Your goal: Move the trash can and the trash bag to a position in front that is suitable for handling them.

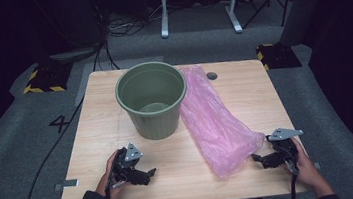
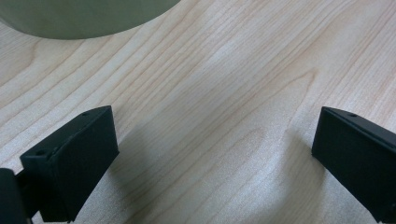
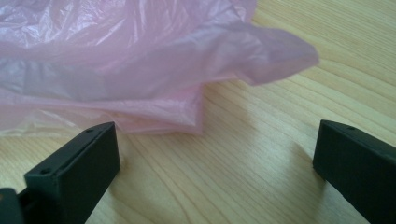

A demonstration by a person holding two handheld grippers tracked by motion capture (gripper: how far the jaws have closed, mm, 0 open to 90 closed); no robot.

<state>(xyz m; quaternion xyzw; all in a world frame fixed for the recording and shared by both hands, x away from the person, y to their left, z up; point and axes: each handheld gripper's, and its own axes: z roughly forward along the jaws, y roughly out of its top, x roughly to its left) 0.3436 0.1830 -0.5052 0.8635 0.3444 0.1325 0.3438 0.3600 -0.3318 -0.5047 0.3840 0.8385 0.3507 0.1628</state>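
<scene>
A green plastic bin (image 1: 152,99) stands upright on the wooden table (image 1: 96,118), empty inside. To its right lies a long pink plastic bag (image 1: 214,120), flattened and crumpled, stretching from the far edge toward me. My left gripper (image 1: 145,174) rests low on the table in front of the bin, open, with bare wood between its jaws; the left gripper view shows the bin's base (image 2: 79,18) at the top. My right gripper (image 1: 258,160) sits just right of the bag's near end, open, and in the right gripper view the bag (image 3: 140,70) lies just beyond the jaws.
A round cable hole (image 1: 211,76) is in the table near its far edge. Beyond the table are grey carpet, cables, yellow-black striped blocks (image 1: 41,80) and a white frame's legs (image 1: 199,6).
</scene>
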